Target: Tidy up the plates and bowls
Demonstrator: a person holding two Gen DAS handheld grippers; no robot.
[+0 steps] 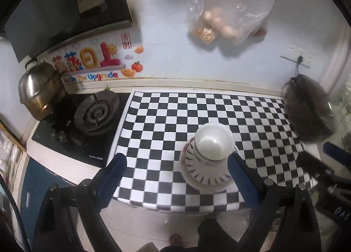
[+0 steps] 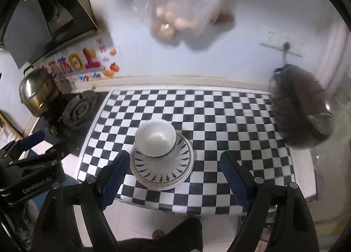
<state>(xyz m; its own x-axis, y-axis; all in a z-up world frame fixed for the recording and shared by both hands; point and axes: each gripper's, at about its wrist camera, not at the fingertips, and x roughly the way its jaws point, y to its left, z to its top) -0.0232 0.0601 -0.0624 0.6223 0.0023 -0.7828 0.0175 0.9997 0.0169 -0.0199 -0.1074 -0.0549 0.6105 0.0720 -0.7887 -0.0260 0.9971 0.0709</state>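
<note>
A white bowl (image 1: pixel 214 142) stands upright on a stack of white plates (image 1: pixel 204 173) with a blue leaf pattern, near the front edge of the checkered mat (image 1: pixel 166 116). My left gripper (image 1: pixel 177 175) hangs open well above the mat, and the stack shows just inside its right finger. In the right wrist view the bowl (image 2: pixel 155 137) and the plates (image 2: pixel 162 168) lie beside the left finger of my right gripper (image 2: pixel 174 175), which is open and holds nothing. Each gripper also shows in the other's view: the right gripper (image 1: pixel 335 153), the left gripper (image 2: pixel 33 140).
A gas burner (image 1: pixel 96 113) and a steel pot (image 1: pixel 39 91) stand left of the mat. A dark round cooker (image 1: pixel 309 109) sits at the mat's right end. A plastic bag of eggs (image 1: pixel 221 19) hangs on the wall. A person's leg and foot (image 1: pixel 210 234) show below the counter.
</note>
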